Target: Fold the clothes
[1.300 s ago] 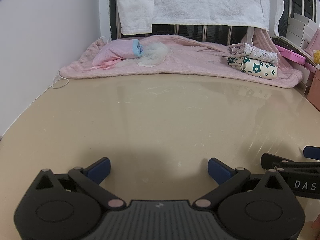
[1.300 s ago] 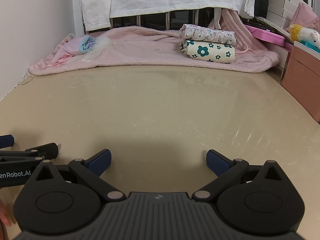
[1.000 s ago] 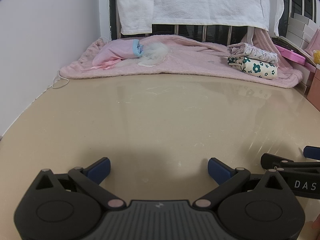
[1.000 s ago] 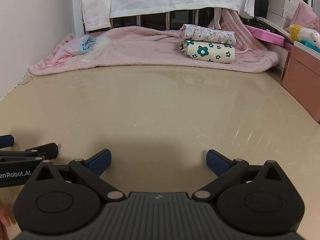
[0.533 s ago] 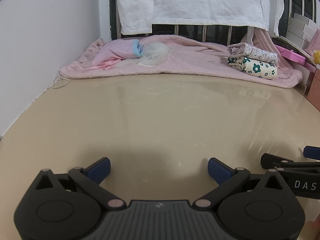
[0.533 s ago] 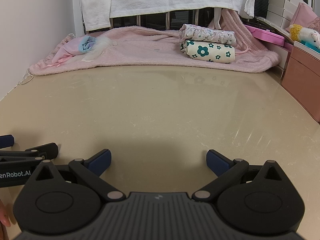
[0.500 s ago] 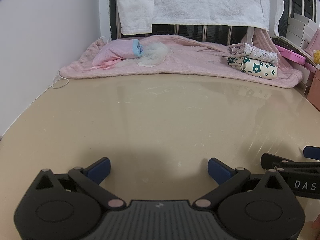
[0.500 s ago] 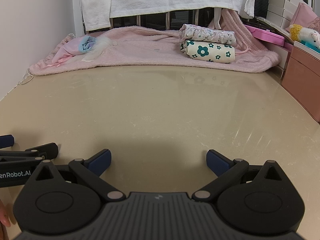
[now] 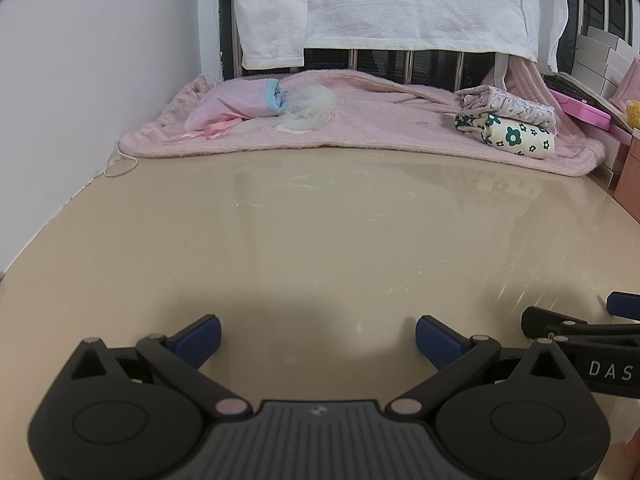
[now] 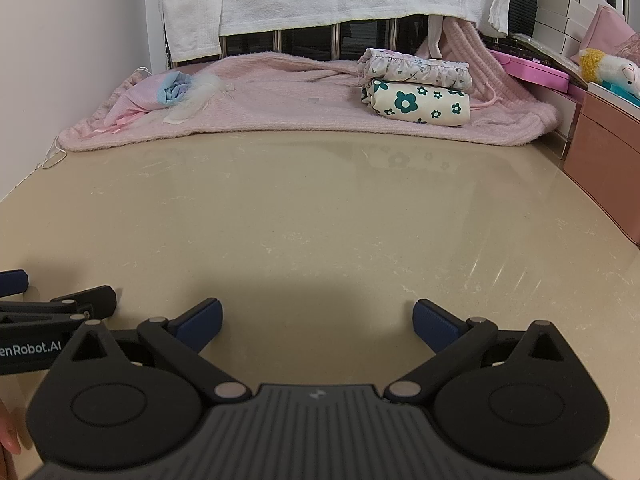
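Observation:
Two folded garments are stacked at the back right on a pink blanket [image 9: 360,128]: a cream one with green flowers [image 9: 516,136] [image 10: 420,106] under a pale small-print one [image 9: 506,104] [image 10: 412,66]. A crumpled pink and blue garment [image 9: 240,104] [image 10: 160,94] with white fluff lies at the blanket's back left. My left gripper [image 9: 318,334] rests open and empty low over the beige table [image 9: 320,240]. My right gripper [image 10: 316,320] is open and empty too, beside the left one and far from the clothes.
A white towel [image 9: 400,4] hangs over a railing behind the blanket. A white wall [image 9: 80,80] bounds the left side. Pink boxes [image 10: 604,152], white cartons and a plush toy [image 10: 608,66] stand at the right edge. A white cord [image 9: 120,160] lies by the wall.

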